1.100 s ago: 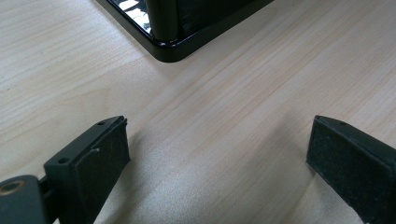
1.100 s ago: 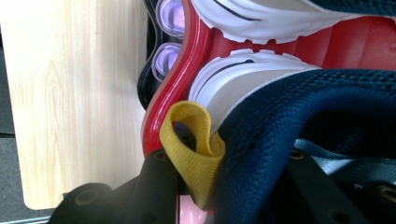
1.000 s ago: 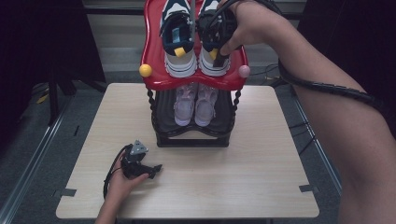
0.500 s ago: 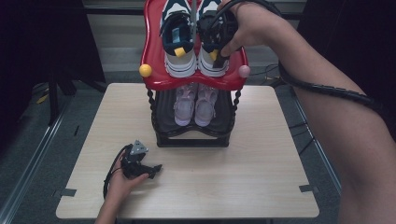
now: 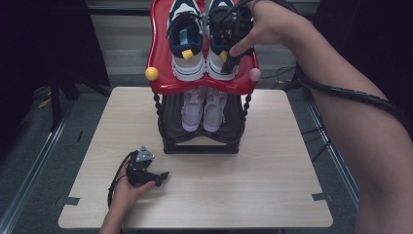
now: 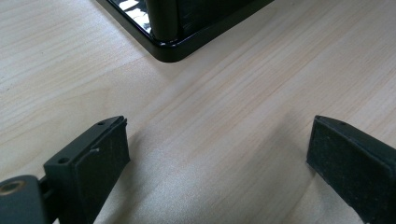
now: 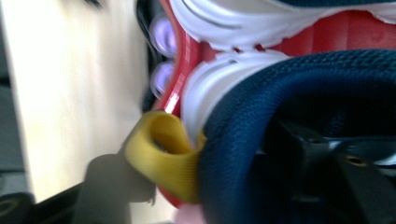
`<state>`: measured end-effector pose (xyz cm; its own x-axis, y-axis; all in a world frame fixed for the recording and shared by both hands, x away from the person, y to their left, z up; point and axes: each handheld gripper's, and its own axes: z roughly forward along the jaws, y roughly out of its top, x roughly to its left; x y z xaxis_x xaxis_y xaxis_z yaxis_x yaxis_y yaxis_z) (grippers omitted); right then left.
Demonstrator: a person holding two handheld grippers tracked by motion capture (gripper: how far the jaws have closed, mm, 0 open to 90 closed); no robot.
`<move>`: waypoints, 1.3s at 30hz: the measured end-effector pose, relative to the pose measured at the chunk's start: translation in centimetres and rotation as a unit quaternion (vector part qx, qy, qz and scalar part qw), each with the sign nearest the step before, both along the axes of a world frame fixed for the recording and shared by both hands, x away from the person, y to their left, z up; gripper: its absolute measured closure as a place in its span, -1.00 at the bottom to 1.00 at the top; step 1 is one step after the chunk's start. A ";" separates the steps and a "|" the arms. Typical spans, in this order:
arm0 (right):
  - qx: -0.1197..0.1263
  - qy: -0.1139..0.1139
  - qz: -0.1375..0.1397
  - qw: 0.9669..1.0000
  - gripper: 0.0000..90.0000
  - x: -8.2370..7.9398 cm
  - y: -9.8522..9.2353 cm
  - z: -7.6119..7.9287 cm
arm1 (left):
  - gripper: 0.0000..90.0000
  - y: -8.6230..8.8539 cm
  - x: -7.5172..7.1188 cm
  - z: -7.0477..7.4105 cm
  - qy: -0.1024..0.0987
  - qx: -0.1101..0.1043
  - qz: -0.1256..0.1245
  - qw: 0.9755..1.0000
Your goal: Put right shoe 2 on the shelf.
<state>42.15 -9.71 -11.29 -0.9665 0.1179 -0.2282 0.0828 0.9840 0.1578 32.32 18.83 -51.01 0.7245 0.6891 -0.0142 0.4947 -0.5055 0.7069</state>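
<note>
Both navy sneakers [image 5: 218, 46] sit on the red top shelf [image 5: 157, 58]; the right gripper [image 5: 229, 54], its jaws just opened, straddles the right one's heel collar unclamped, while the left gripper [image 5: 163, 176] rests wide on the counter [image 5: 253, 185].

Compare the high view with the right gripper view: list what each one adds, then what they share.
The high view adds the left gripper, lying open on the table, both forearms, and the yellow knob and pink knob at the shelf corners. The right gripper view adds the woven heel collar seen close, sitting between the right gripper jaws, which have just been opening. Both show the red top shelf, the navy shoe, its yellow pull tab and the pink shoes below.
</note>
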 end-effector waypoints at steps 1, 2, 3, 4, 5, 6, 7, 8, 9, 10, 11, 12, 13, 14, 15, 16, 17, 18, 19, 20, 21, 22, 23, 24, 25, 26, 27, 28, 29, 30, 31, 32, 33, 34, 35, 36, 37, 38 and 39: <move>0.009 0.004 -0.006 1.000 -0.30 0.0 -0.1 0.2 | -0.89 0.0 0.0 0.0 0.000 0.000 0.000 1.000; 0.015 0.004 -0.012 1.000 -0.34 0.0 -0.2 0.4 | -0.89 0.0 0.0 0.0 0.000 0.000 0.000 1.000; 0.023 0.003 -0.017 1.000 -0.40 0.0 -0.4 0.6 | -0.89 0.0 0.0 0.0 0.000 0.000 0.000 1.000; 0.039 0.004 -0.029 0.999 -0.44 0.0 -0.6 0.9 | -0.89 0.0 0.0 0.0 0.000 0.000 0.000 1.000; 0.045 0.003 -0.034 0.998 -0.49 0.1 -0.7 1.2 | -0.89 0.0 0.0 0.0 0.000 0.000 0.000 1.000; 0.047 0.005 -0.038 0.998 -0.52 0.1 -0.8 1.3 | -0.89 0.0 0.0 0.0 0.000 0.000 0.000 1.000; 0.052 0.005 -0.044 0.998 -0.52 0.0 -0.9 1.6 | -0.89 0.0 0.0 0.0 0.000 0.000 0.000 1.000; 0.053 0.005 -0.050 0.997 -0.53 0.1 -1.0 1.8 | -0.89 0.0 0.0 0.0 0.000 0.000 0.000 1.000; 0.051 0.006 -0.053 0.997 -0.57 0.0 -1.1 2.1 | -0.89 0.0 0.0 0.0 0.000 0.000 0.000 1.000; 0.048 0.003 -0.056 0.997 -0.58 0.0 -1.1 2.3 | -0.89 0.0 0.0 0.0 0.000 0.000 0.000 1.000; 0.047 0.001 -0.057 0.997 -0.58 -0.1 -1.1 2.6 | -0.89 0.0 0.0 0.0 0.000 0.000 0.000 1.000; 0.047 0.003 -0.062 0.997 -0.60 -0.2 -1.1 2.7 | -0.89 0.0 0.0 0.0 0.000 0.000 0.000 1.000; 0.047 0.005 -0.065 0.997 -0.62 -0.3 -1.1 3.1 | -0.89 0.0 0.0 0.0 0.000 0.000 0.000 1.000; 0.046 0.008 -0.065 0.997 -0.62 -0.4 -1.1 3.2 | -0.89 0.0 0.0 0.0 0.000 0.000 0.000 1.000; 0.042 0.010 -0.065 0.997 -0.62 -0.5 -1.0 3.4 | -0.89 0.0 0.0 0.0 0.000 0.000 0.000 1.000; 0.041 0.007 -0.068 0.997 -0.61 -0.7 -0.9 3.7 | -0.89 0.0 0.0 0.0 0.000 0.000 0.000 1.000; 0.041 0.007 -0.067 0.997 -0.61 -0.7 -1.0 3.9 | -0.89 0.0 0.0 0.0 0.000 0.000 0.000 1.000; 0.039 0.011 -0.077 0.996 -0.61 -0.9 -0.9 4.0 | -0.89 0.0 0.0 0.0 0.000 0.000 0.000 1.000; 0.034 0.010 -0.075 0.997 -0.61 -0.9 -1.0 4.1 | -0.89 0.0 0.0 0.0 0.000 0.000 0.000 1.000; 0.031 0.010 -0.076 0.997 -0.60 -0.9 -1.0 4.2 | -0.89 0.0 0.0 0.0 0.000 0.000 0.000 1.000; 0.031 0.013 -0.080 0.996 -0.61 -1.1 -1.1 4.3 | -0.89 0.0 0.0 0.0 0.000 0.000 0.000 1.000; 0.030 0.015 -0.083 0.996 -0.61 -1.1 -1.1 4.3 | -0.89 0.0 0.0 0.0 0.000 0.000 0.000 1.000; 0.029 0.020 -0.086 0.996 -0.61 -1.2 -1.2 4.4 | -0.89 0.0 0.0 0.0 0.000 0.000 0.000 1.000; 0.025 0.022 -0.086 0.996 -0.61 -1.2 -1.3 4.4 | -0.89 0.0 0.0 0.0 0.000 0.000 0.000 1.000; 0.023 0.028 -0.091 0.995 -0.62 -1.3 -1.4 4.5 | -0.89 0.0 0.0 0.0 0.000 0.000 0.000 1.000; 0.018 0.030 -0.093 0.995 -0.61 -1.4 -1.5 4.5 | -0.89 0.0 0.0 0.0 0.000 0.000 0.000 1.000; 0.020 0.033 -0.097 0.995 -0.61 -1.4 -1.5 4.5 | -0.89 0.0 0.0 0.0 0.000 0.000 0.000 1.000; 0.015 0.034 -0.096 0.995 -0.61 -1.5 -1.6 4.4 | -0.89 0.0 0.0 0.0 0.000 0.000 0.000 1.000; 0.011 0.037 -0.098 0.994 -0.61 -1.5 -1.6 4.4 | -0.89 0.0 0.0 0.0 0.000 0.000 0.000 1.000; 0.011 0.041 -0.098 0.994 -0.61 -1.6 -1.7 4.3 | -0.89 0.0 0.0 0.0 0.000 0.000 0.000 1.000; 0.005 0.043 -0.100 0.994 -0.61 -1.7 -1.7 4.2 | -0.89 0.0 0.0 0.0 0.000 0.000 0.000 1.000; 0.003 0.046 -0.099 0.994 -0.61 -1.7 -1.8 4.2 | -0.89 0.0 0.0 0.0 0.000 0.000 0.000 1.000; 0.001 0.048 -0.100 0.994 -0.61 -1.8 -1.8 4.2 | -0.89 0.0 0.0 0.0 0.000 0.000 0.000 1.000; -0.001 0.050 -0.102 0.994 -0.60 -1.8 -1.9 4.2 | -0.89 0.0 0.0 0.0 0.000 0.000 0.000 1.000; -0.004 0.053 -0.101 0.993 -0.60 -1.9 -2.0 4.2 | -0.89 0.0 0.0 0.0 0.000 0.000 0.000 1.000; -0.008 0.054 -0.101 0.993 -0.60 -1.9 -2.0 4.1 | -0.89 0.0 0.0 0.0 -0.001 0.001 0.001 1.000; -0.010 0.057 -0.104 0.993 -0.60 -2.0 -2.1 4.0 | -0.89 0.0 0.0 0.0 -0.001 0.001 0.001 1.000; -0.013 0.059 -0.103 0.993 -0.60 -2.0 -2.2 4.0 | -0.89 0.0 0.0 0.0 -0.001 0.001 0.001 1.000; -0.017 0.058 -0.102 0.993 -0.59 -2.0 -2.3 3.9 | -0.89 0.0 0.0 0.0 -0.001 0.001 0.001 1.000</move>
